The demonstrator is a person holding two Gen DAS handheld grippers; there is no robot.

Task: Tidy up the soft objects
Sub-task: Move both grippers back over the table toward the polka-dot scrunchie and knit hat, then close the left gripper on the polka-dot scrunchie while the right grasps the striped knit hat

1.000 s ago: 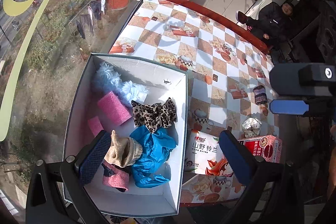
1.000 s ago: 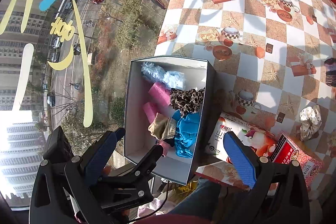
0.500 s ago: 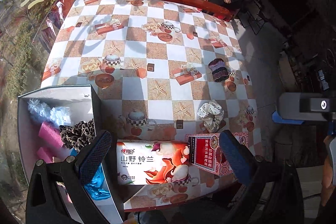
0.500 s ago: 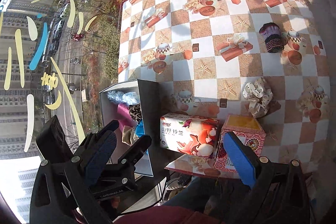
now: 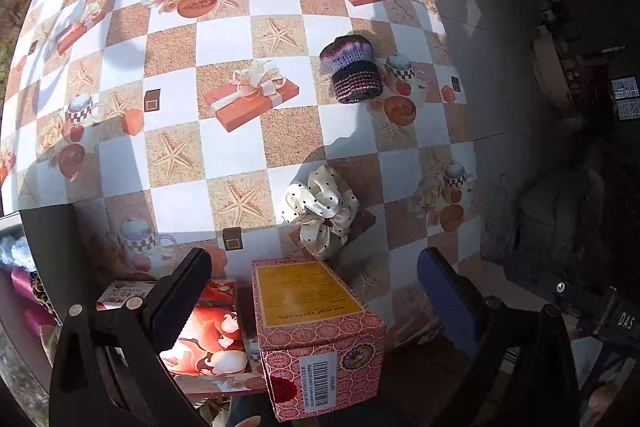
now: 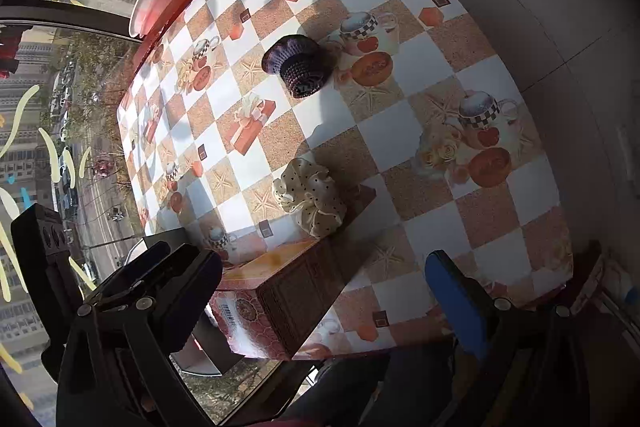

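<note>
Both of my tongs hang spread wide and hold nothing above a surface (image 5: 224,39) covered in a checked white-and-tan cloth printed with starfish, teacups and gift boxes. Straight ahead of my left tongs (image 5: 314,293), just past a red patterned cardboard box with a yellow top (image 5: 316,327), lies a cream satin scrunchie with black dots (image 5: 320,209). Farther ahead and slightly right sits a purple and dark crocheted knit piece (image 5: 352,69), well apart from the scrunchie. Beside the box, under my left tongs' left finger, lies a tissue pack printed with orange flowers (image 5: 208,339). At the far left edge I see the dark wall of an open box (image 5: 52,251) with soft pink and white things inside. From my right tongs (image 6: 324,293), the scrunchie (image 6: 310,199) lies just ahead, touching the red box's (image 6: 280,311) far end, and the knit piece (image 6: 298,67) sits beyond it.
</note>
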